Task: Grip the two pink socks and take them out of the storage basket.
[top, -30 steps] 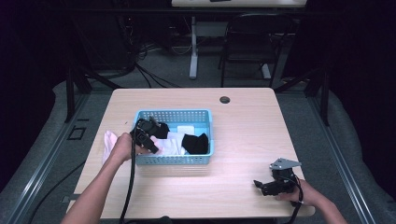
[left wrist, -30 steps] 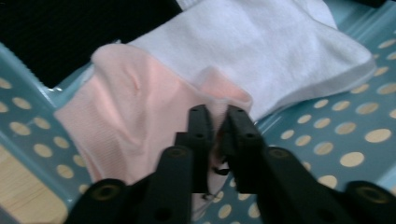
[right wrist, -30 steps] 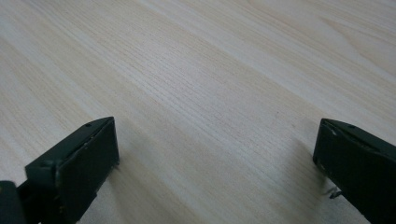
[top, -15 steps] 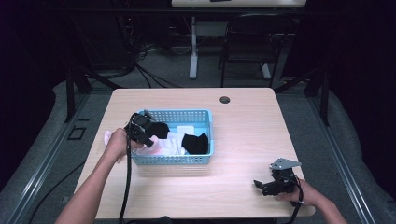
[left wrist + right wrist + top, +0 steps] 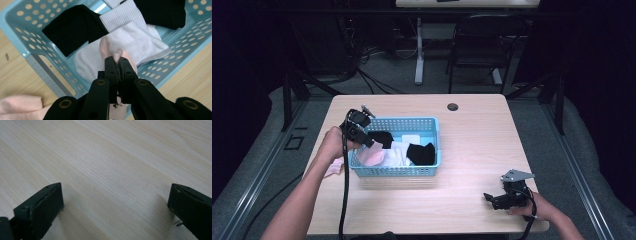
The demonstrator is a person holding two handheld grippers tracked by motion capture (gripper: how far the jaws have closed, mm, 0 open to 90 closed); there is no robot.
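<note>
The pink sock [image 5: 117,53] I have pinched in my left tool [image 5: 119,65], its jaws clenched tight on the fabric; it hangs over the left end of the blue basket [image 5: 432,127] (black and white socks [image 5: 140,41] lie inside). A second pink sock [image 5: 20,106] lies on the bench [image 5: 472,130] just outside the basket's left wall. My right tool [image 5: 498,199] rests near the bench's front right corner, jaws spread wide over bare wood, holding nothing.

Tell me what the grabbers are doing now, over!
Left gripper shut on pink sock, above blue basket. Right gripper open, over bare table. Second pink sock outside basket. Nothing blocking.
</note>
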